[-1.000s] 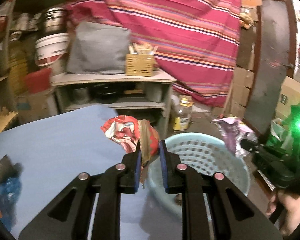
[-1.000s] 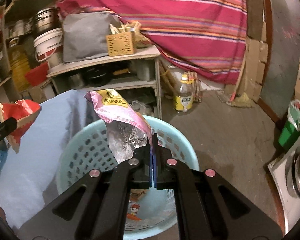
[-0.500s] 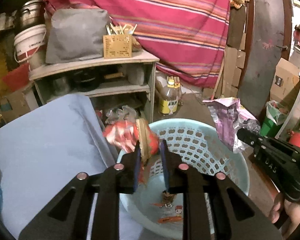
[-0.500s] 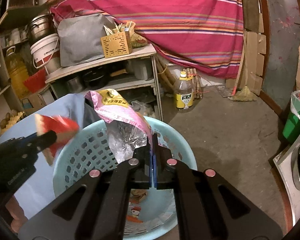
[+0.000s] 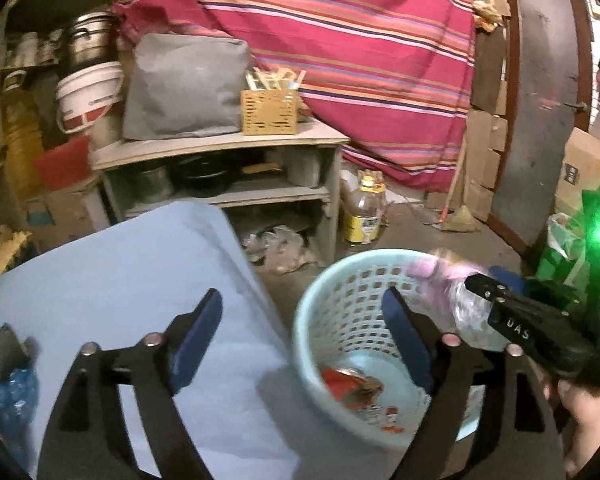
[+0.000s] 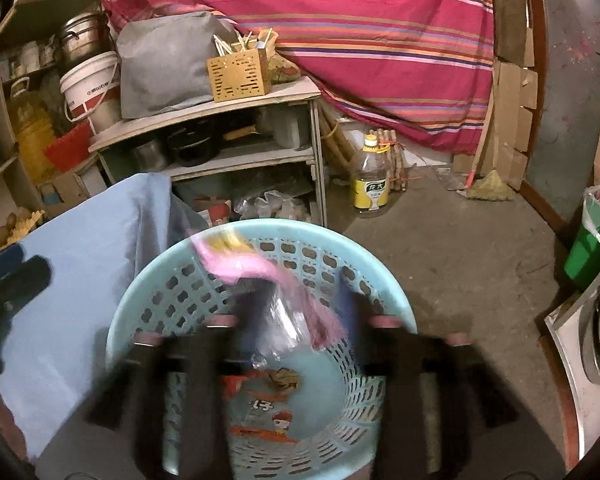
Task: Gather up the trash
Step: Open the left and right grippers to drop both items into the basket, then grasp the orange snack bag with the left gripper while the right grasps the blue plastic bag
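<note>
Blue cloth is covering the table at nine o'clock in the left wrist view, and a crumpled blue wrapper is lying on it at the far left edge. The left gripper is standing released, its blue-padded fingers spread wide with nothing between them, one over the cloth and the other over the basket. The pale blue perforated laundry basket is sitting on the floor just beside the table at four o'clock, and a red snack wrapper is lying on its bottom among other scraps. At three o'clock the right gripper is reaching over the basket rim, with a blurred pink and clear plastic bag at its tip.

From the right wrist view, the same pink bag is hanging over the basket at the centre, streaked by motion. The right gripper's fingers are blurred and look parted on either side of the bag; whether they are touching it cannot be told. At one o'clock a yellow-labelled oil bottle is standing on the concrete floor beside the wooden shelf.
</note>
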